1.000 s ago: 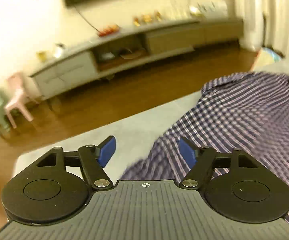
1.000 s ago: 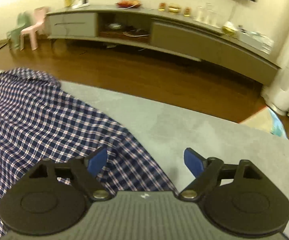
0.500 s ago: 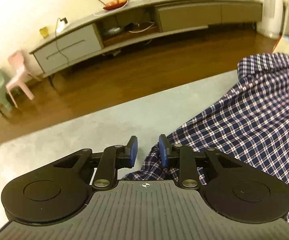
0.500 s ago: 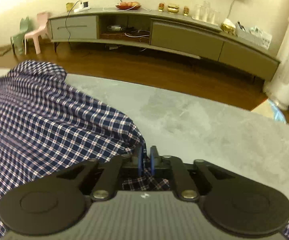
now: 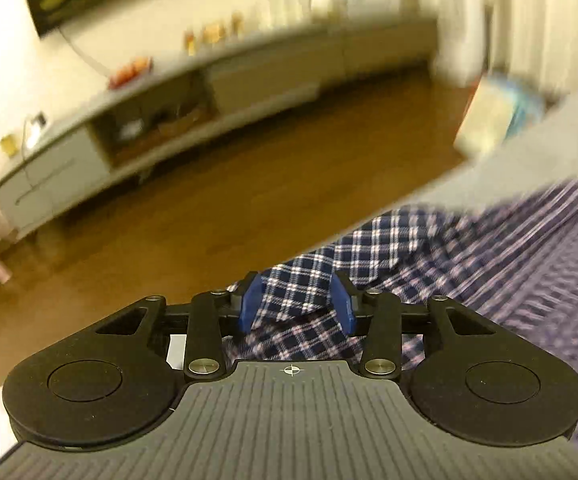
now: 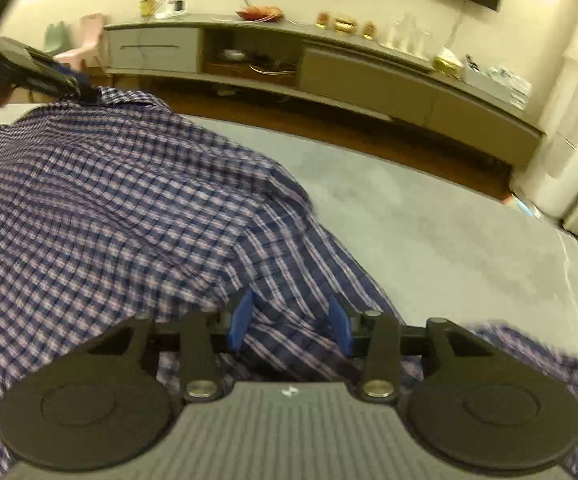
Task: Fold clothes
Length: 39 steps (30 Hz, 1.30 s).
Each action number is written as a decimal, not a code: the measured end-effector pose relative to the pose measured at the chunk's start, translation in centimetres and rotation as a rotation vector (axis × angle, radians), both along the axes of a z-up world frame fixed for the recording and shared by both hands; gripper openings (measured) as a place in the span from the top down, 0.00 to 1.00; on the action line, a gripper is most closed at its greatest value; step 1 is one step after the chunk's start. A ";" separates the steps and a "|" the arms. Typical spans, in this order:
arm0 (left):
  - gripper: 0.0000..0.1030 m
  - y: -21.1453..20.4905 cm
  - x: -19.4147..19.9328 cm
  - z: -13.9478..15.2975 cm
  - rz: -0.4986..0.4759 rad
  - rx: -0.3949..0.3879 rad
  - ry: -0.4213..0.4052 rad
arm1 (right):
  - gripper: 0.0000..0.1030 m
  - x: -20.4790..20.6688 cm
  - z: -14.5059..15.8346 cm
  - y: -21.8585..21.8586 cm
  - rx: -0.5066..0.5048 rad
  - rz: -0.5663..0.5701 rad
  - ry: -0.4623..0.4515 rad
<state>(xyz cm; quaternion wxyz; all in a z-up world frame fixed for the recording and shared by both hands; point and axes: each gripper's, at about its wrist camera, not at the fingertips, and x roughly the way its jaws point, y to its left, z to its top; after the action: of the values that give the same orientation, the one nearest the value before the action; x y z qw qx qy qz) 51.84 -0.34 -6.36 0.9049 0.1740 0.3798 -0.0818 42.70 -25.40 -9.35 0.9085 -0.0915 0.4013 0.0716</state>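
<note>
the left gripper has its blue pads partly apart and the jaws are opening; a fold of the plaid shirt sits between them, close to both pads, but i can't tell if it is still pinched. the right gripper is the same: jaws opening, pads partly apart, striped-looking shirt cloth lying between them with a small gap to each side. the shirt is spread in loose folds over the grey table, reaching from the right gripper up to the left gripper, which shows at the top left of the right view touching the far edge of the cloth. past the table lie a wood floor and a long low cabinet against the wall; the left view is blurred.
</note>
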 end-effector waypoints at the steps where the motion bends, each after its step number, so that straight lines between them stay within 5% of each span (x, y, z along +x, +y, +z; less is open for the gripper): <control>1: 0.65 -0.2 0.5 -0.2 0.050 0.011 -0.018 | 0.59 -0.6 0.0 -0.7 -0.007 -0.014 -0.002; 3: 0.56 -0.5 1.4 -0.2 0.150 0.048 -0.015 | 0.52 -1.7 0.1 -1.4 -0.058 -0.025 -0.022; 5: 0.75 -1.3 1.5 0.1 0.209 0.107 -0.006 | 0.52 -1.4 0.4 -1.9 -0.090 -0.064 -0.017; 6: 0.81 -1.5 0.1 0.9 0.203 0.096 -0.013 | 0.62 -2.0 0.8 -1.7 -0.087 -0.081 -0.038; 10: 0.61 -0.7 -9.4 4.8 0.064 -0.096 -0.054 | 0.63 -5.1 3.1 0.2 0.023 -0.046 -0.091; 14: 0.61 1.5 -19.0 3.5 -0.031 -0.025 0.009 | 0.62 -7.6 1.5 3.7 0.088 0.071 0.050; 19: 0.62 7.3 -27.2 0.8 0.084 0.029 0.069 | 0.54 -11.0 0.1 3.4 0.051 -0.024 0.087; 23: 0.61 12.5 -33.4 1.9 0.158 -0.089 0.060 | 0.56 -17.5 -0.1 1.7 -0.009 -0.100 0.012; 26: 0.61 15.6 -37.6 2.1 0.184 -0.145 0.071 | 0.57 -21.5 0.6 3.9 0.073 -0.019 -0.023; 29: 0.59 18.4 -41.1 1.4 0.218 -0.175 0.090 | 0.53 -25.1 -0.3 4.7 0.075 0.011 0.059; 30: 0.57 19.1 -42.2 1.3 0.235 -0.191 0.087 | 0.46 -25.8 -0.4 4.7 0.064 -0.003 0.057; 34: 0.61 20.4 -46.5 1.7 0.314 -0.286 0.032 | 0.47 -28.4 -0.6 4.5 0.029 -0.092 0.023; 39: 0.45 18.5 -52.7 2.8 0.157 -0.379 -0.031 | 0.49 -33.6 -0.7 6.9 0.055 -0.007 -0.023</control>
<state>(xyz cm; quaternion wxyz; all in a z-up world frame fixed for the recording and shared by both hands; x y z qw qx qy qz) -0.86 18.11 -3.56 0.9308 -0.0282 0.3560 -0.0781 9.13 -18.52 -10.05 0.9155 -0.0659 0.3891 0.0782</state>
